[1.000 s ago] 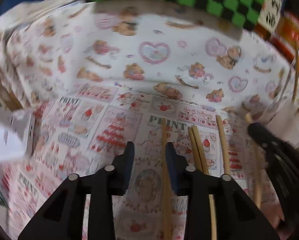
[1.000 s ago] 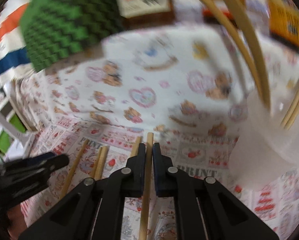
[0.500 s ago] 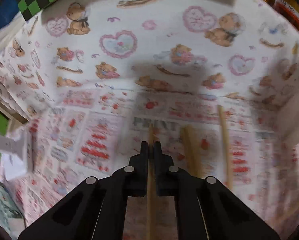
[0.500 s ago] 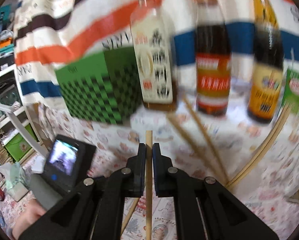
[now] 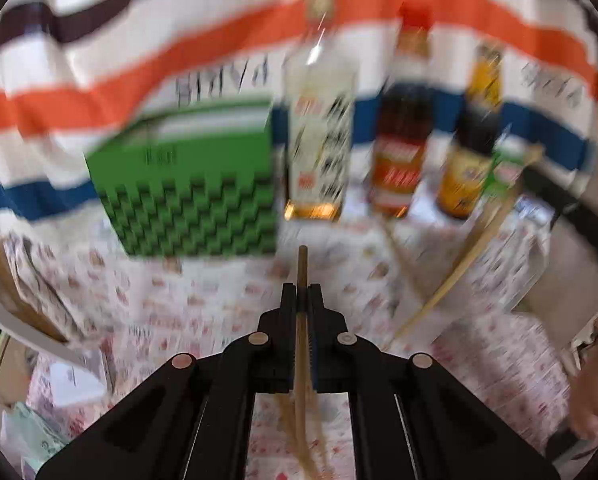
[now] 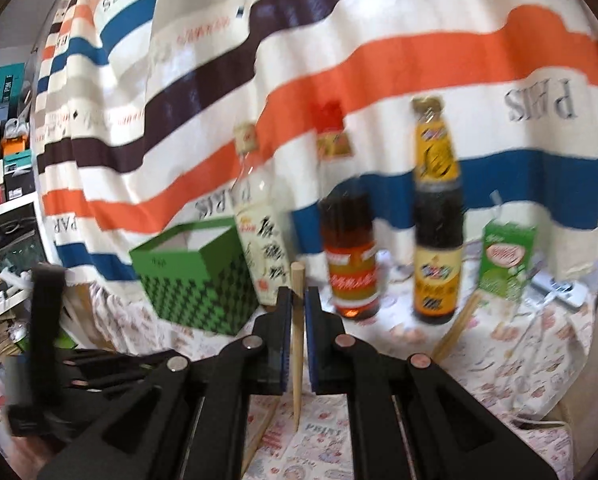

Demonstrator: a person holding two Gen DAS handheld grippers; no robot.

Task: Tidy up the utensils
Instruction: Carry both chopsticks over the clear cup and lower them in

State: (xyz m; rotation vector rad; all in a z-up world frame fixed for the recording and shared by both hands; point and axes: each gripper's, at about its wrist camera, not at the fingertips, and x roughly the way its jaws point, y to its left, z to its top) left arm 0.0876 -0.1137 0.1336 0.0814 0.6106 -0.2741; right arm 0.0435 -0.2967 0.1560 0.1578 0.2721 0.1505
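Since the earlier frames both claws have risen off the bench, and the views that looked down on the printed cloth now face the back edge. The left claw, whose jaws have just been closing, is now clamped tight on one chopstick, which sticks out past the tips. The right claw is likewise closed on its own chopstick, held clear of the cloth.

Progress, as judged: two chopsticks are picked up but not yet deposited. At least two more stand leaning in a pale holder near the right edge, so part of the sorting appears done. Faint sticks show on the cloth below the left claw; blur prevents a count. Delivery of both held sticks remains.

Surroundings: a green checked box stands toward the back left, open at the top. Three bottles line the back edge, with a green carton beside them. A striped sheet hangs behind.

Obstructions: the leaning sticks project from the holder and may foul an incoming one. The two claws travel close together.
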